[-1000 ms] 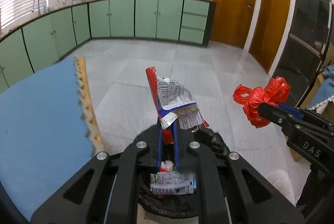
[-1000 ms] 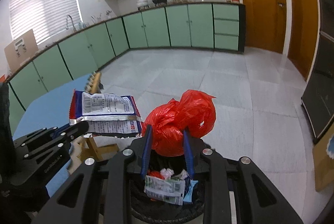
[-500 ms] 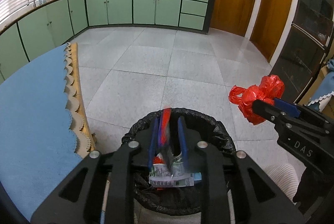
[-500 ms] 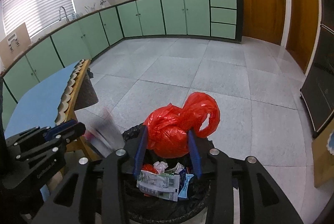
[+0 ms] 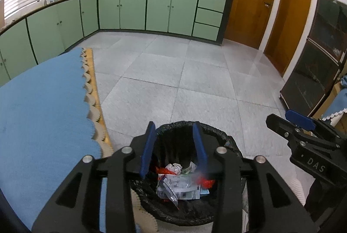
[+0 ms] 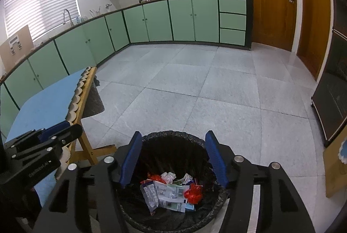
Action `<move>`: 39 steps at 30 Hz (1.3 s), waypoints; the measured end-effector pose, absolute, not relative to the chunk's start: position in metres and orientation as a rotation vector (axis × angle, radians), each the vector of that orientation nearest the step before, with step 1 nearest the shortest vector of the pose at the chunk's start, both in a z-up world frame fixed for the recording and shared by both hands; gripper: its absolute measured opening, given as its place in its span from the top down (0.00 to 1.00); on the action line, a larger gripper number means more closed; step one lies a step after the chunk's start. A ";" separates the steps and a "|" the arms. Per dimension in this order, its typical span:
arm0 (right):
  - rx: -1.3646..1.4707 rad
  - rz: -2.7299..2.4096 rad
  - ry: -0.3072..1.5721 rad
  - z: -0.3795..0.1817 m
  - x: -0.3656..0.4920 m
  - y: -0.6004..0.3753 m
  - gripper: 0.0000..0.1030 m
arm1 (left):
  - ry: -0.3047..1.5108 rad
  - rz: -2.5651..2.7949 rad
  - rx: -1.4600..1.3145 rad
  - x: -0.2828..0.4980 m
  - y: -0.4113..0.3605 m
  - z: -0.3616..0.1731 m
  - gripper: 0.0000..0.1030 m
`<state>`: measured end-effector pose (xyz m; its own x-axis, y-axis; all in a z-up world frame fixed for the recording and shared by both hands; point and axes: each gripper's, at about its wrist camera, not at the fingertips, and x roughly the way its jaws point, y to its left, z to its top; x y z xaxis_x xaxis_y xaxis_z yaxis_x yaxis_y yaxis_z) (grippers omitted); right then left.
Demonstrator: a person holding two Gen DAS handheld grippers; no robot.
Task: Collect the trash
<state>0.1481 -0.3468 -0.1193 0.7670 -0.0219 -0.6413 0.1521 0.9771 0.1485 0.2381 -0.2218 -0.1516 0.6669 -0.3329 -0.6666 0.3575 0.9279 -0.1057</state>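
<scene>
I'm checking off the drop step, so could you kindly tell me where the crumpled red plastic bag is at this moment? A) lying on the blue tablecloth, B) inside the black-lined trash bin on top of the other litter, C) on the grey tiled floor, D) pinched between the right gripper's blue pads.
B: the crumpled red plastic bag lies inside the black-lined trash bin among wrappers, and the opening right gripper has nothing between its pads.

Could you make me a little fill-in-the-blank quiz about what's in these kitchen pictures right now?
1. The red plastic bag lies inside the ____ with the black liner.
2. The cloth on the table is ____ in colour.
3. Both the left tongs and the right tongs hang over the bin, holding ____.
4. The cabinet doors along the wall are ____.

Missing words: bin; blue; nothing; green
</scene>
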 end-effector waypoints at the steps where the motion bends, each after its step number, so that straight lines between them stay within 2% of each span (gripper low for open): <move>1: 0.193 -0.098 0.684 -0.116 0.146 -0.346 0.36 | 0.742 -0.388 0.033 0.236 -0.220 -0.151 0.61; 4: 0.180 -0.098 0.670 -0.108 0.140 -0.342 0.29 | 0.727 -0.386 0.019 0.232 -0.213 -0.143 0.55; 6: 0.172 -0.099 0.661 -0.102 0.138 -0.340 0.21 | 0.710 -0.384 0.014 0.227 -0.207 -0.137 0.48; 14: 0.187 -0.073 0.623 -0.077 0.122 -0.332 0.06 | 0.650 -0.378 -0.004 0.207 -0.187 -0.110 0.31; 23: 0.193 -0.023 0.610 -0.053 0.103 -0.312 0.06 | 0.608 -0.358 -0.016 0.180 -0.164 -0.086 0.18; 39: 0.147 0.031 0.557 -0.016 0.058 -0.284 0.06 | 0.557 -0.300 -0.020 0.136 -0.118 -0.054 0.12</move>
